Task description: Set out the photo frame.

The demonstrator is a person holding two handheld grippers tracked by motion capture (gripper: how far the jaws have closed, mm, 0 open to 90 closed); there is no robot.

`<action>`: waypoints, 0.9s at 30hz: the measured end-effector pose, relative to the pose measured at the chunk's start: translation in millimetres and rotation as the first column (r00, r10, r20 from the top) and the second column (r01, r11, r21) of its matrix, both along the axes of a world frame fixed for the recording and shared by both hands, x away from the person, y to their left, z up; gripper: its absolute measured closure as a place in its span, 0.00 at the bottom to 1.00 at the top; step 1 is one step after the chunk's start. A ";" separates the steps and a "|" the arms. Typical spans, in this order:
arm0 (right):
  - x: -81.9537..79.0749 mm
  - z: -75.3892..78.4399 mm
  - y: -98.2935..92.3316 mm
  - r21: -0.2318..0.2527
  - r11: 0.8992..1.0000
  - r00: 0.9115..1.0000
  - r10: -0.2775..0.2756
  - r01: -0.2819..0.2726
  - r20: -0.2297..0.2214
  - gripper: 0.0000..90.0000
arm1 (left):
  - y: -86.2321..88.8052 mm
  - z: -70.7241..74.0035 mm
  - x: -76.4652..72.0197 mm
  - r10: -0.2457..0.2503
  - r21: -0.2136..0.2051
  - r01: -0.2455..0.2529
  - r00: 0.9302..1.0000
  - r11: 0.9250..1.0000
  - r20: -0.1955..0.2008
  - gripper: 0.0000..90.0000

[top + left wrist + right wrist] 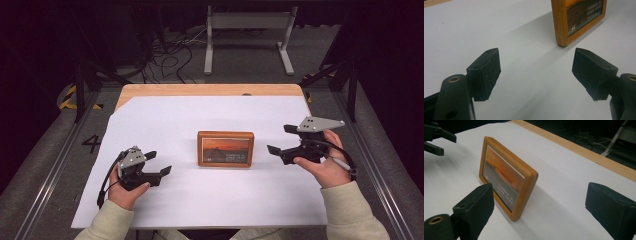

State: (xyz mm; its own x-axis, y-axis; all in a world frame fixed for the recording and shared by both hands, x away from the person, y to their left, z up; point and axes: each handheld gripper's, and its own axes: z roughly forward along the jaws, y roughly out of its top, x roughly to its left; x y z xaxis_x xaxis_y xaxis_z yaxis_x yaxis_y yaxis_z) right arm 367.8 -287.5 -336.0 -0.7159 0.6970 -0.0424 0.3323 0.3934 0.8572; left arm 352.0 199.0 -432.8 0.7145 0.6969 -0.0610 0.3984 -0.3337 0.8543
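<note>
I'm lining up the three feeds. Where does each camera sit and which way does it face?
High view: above the person's side, looking forward and down at the white table; both hands, left gripper, right gripper.
Left gripper view: on that gripper, low, facing the wooden frame; own open jaws.
Right gripper view: facing the frame's front; own open jaws, the left gripper beyond.
Shared: the frame.

Left gripper (162, 162), held low in the left hand (127, 187), points inward with jaws spread wide and nothing between them. Right gripper (280, 140), held higher in the right hand (325, 167), likewise points inward, jaws apart.
</note>
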 end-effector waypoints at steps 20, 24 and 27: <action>-12.6 -64.4 -26.4 0.069 0.992 0.994 -0.109 0.108 0.025 0.04 | 7.0 -6.0 5.4 0.007 -0.021 -0.007 1.000 1.000 -0.007 0.27; -13.8 -77.9 -27.5 0.057 0.994 0.995 -0.097 0.095 0.034 0.04 | 7.4 -9.0 7.7 0.001 -0.017 -0.001 1.000 1.000 -0.004 0.27; -16.3 -86.2 -29.5 0.062 0.992 0.990 -0.117 0.112 0.079 0.06 | 5.9 -12.5 8.0 -0.005 -0.016 0.005 1.000 1.000 -0.013 0.28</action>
